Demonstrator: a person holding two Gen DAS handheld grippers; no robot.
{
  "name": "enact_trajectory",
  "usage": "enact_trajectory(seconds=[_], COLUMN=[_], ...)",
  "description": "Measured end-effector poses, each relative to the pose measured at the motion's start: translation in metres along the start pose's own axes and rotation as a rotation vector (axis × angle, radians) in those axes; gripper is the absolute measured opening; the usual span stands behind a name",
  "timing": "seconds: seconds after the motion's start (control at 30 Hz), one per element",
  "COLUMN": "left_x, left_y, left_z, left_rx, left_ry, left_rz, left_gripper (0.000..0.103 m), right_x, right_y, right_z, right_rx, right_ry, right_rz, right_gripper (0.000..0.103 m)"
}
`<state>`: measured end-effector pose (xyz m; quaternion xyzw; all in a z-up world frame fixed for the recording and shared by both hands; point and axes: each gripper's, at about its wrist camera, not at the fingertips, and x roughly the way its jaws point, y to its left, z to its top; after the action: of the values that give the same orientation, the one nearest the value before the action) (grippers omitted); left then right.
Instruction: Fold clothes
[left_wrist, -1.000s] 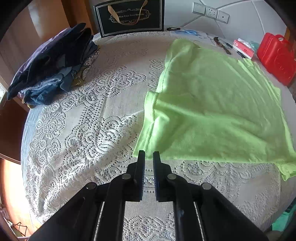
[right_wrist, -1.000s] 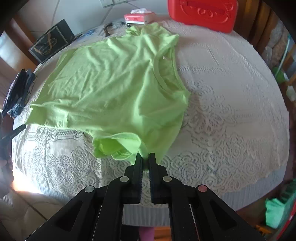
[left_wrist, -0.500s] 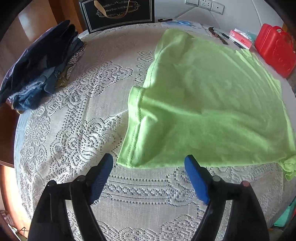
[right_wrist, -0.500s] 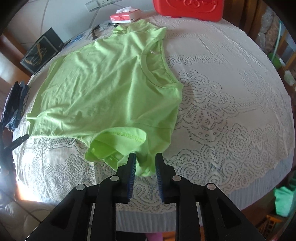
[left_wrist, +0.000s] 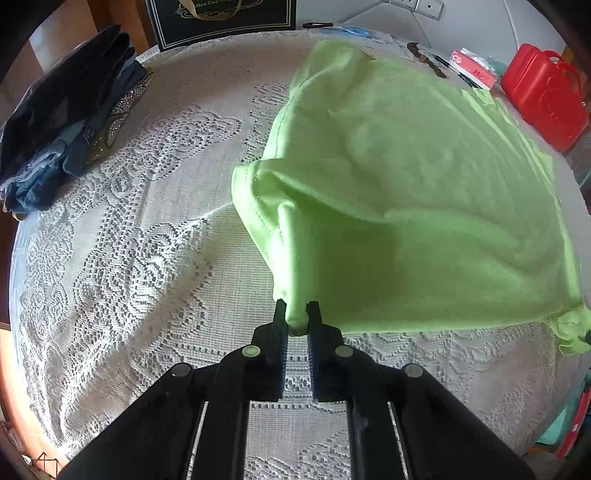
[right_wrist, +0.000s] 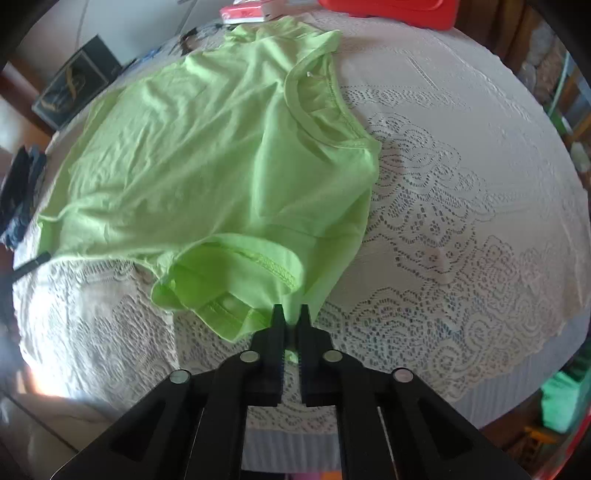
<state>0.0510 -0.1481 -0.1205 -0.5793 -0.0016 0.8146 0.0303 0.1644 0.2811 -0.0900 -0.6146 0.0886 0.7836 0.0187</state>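
Both tongs have clamped back onto cloth after a brief opening: the left gripper (left_wrist: 296, 317) now pinches the hem corner of the lime-green T-shirt (left_wrist: 406, 177), where a second ago it stood closed just short of that edge, and the right gripper (right_wrist: 291, 317) grips the near sleeve and shoulder seam. From either tool the shirt spreads away across the lace tablecloth (left_wrist: 140, 236), its collar-to-hem axis running crosswise between the two hands, hem to the left, ribbed collar (right_wrist: 314, 110) to the right. So the near long edge is held at both ends, and carrying it toward the far side looks like the coming fold. Soft jersey, lightly creased, with stitched hems; the cloth beneath is openwork and might snag. Folded dark clothes (left_wrist: 62, 122) lie well apart at the left
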Motion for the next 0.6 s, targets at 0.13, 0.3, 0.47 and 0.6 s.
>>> enact_trajectory(seconds=[0.13, 0.3, 0.47, 0.6], left_x=[-0.02, -0.013, 0.026, 0.021], left_y=[0.001, 0.012, 0.025, 0.04], left_z=[0.017, 0.06, 0.094, 0.113], left_rx=[-0.01, -0.031, -0.091, -0.152], left_ry=[-0.009, 0.033, 0.17, 0.143], left_rz=[-0.048, -0.098, -0.187, -0.192], left_gripper=[0.009, 0.009, 0.01, 0.043], right_x=[-0.029, -0.043, -0.009, 0.005], right_y=[0.0, -0.006, -0.016, -0.038], right_z=[0.021, 0.075, 0.135, 0.163], right_rx=[-0.029, -0.079, -0.093, 0.007], right_ry=[-0.068, -0.113, -0.031, -0.038], right_rz=[0.012, 0.038, 0.061, 0.089], right_gripper=[0.006, 0.006, 0.008, 0.023])
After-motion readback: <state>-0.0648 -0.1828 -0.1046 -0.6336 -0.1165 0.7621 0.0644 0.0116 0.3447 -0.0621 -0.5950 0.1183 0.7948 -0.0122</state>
